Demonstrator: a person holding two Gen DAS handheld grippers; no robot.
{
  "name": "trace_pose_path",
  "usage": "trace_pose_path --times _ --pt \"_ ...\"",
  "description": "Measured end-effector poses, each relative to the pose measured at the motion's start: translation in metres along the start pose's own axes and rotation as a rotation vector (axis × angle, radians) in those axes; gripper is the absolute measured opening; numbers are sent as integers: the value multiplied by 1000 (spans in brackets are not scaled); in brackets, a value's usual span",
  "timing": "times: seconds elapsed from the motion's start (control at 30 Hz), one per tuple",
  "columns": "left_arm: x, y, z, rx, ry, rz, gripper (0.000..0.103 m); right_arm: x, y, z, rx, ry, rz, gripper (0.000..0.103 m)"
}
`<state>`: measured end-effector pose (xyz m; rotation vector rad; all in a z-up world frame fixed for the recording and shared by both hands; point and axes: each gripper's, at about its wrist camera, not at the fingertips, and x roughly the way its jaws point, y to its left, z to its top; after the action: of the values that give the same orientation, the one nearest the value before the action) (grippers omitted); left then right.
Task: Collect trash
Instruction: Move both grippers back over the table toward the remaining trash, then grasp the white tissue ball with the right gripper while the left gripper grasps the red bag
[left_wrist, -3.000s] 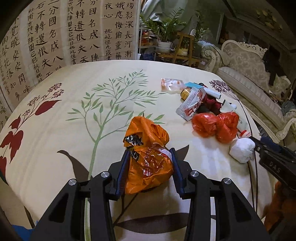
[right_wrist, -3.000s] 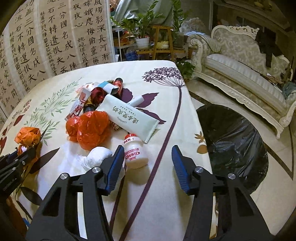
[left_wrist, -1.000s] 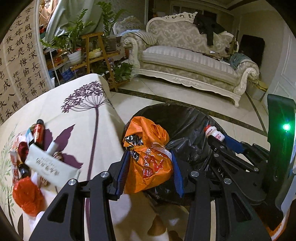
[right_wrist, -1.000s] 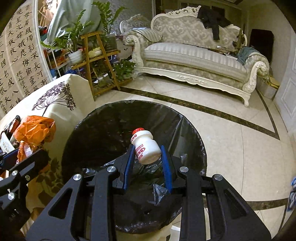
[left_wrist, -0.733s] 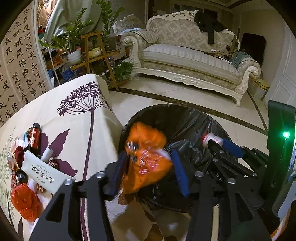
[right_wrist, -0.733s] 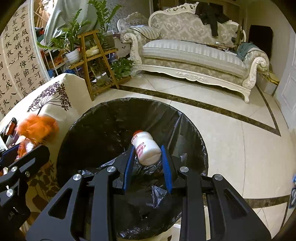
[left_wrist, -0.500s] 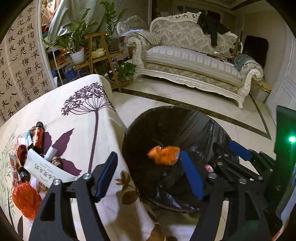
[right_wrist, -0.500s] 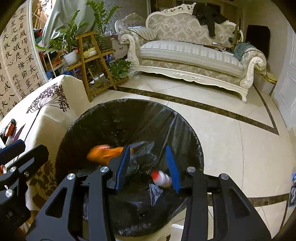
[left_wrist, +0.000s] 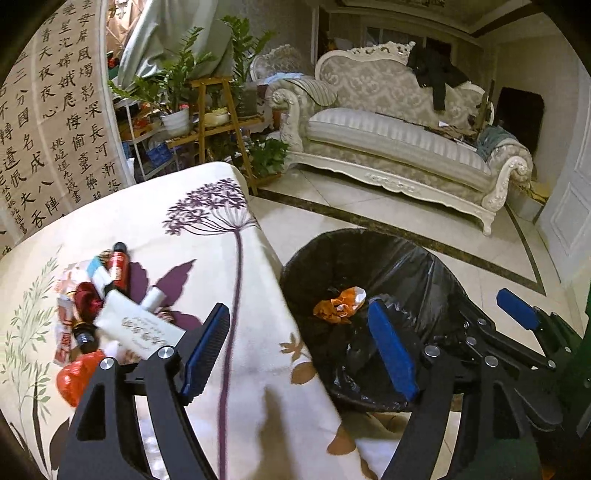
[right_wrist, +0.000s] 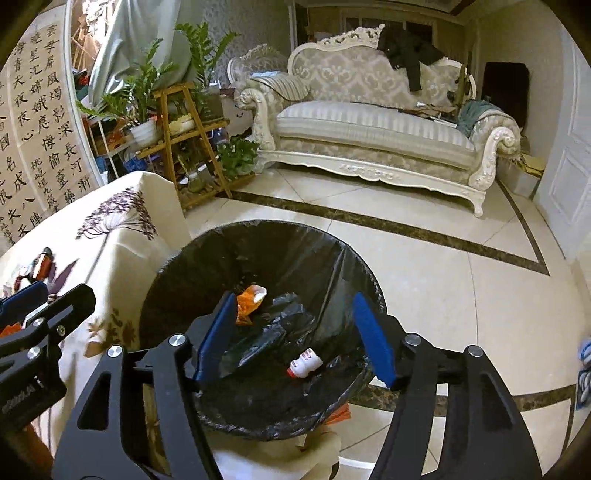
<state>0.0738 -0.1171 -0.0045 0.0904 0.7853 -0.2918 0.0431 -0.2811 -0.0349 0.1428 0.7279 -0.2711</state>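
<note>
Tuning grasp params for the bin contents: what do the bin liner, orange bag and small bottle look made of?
Bin liner: thin black plastic film, glossy; creases catch highlights.
Orange bag: thin crinkled plastic film, printed, a white patch showing; crumpled, so likely soft.
Small bottle: opaque white plastic by its look, red cap and red print; probably rigid, lying on its side.

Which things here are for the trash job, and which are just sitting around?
Trash job: bin, orange bag and small bottle inside it, red bag and white packet on the table.

Sitting around: sofa, potted plants, wooden stand.
</note>
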Motion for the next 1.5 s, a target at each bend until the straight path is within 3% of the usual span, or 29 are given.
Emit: trace_pose_path --times 0.13,0.5,0.87,1.2,1.3,1.33,1.43,1.5 --pt "-16 15 -3 -14 -25 20 75 -13 13 -2 -19 -13 18 72" --pt "-57 91 -26 -108 -51 157 79 -42 80 -16 -113 -6 167 73" --pt "-76 178 -72 -245 -12 322 81 -68 154 -41 -251 20 330 73" --pt "-80 203 -90 -280 5 354 82 -68 211 -62 -370 71 396 73" --pt "-81 204 -92 -280 3 352 82 -64 218 -69 -397 88 391 62" --pt "-80 204 -92 -281 1 348 82 -63 219 -70 -403 95 395 52" --pt "-78 200 -90 -281 2 328 82 -66 215 -70 -397 100 425 37" --pt "-78 195 -89 -271 0 312 82 -68 212 -70 -398 86 403 37"
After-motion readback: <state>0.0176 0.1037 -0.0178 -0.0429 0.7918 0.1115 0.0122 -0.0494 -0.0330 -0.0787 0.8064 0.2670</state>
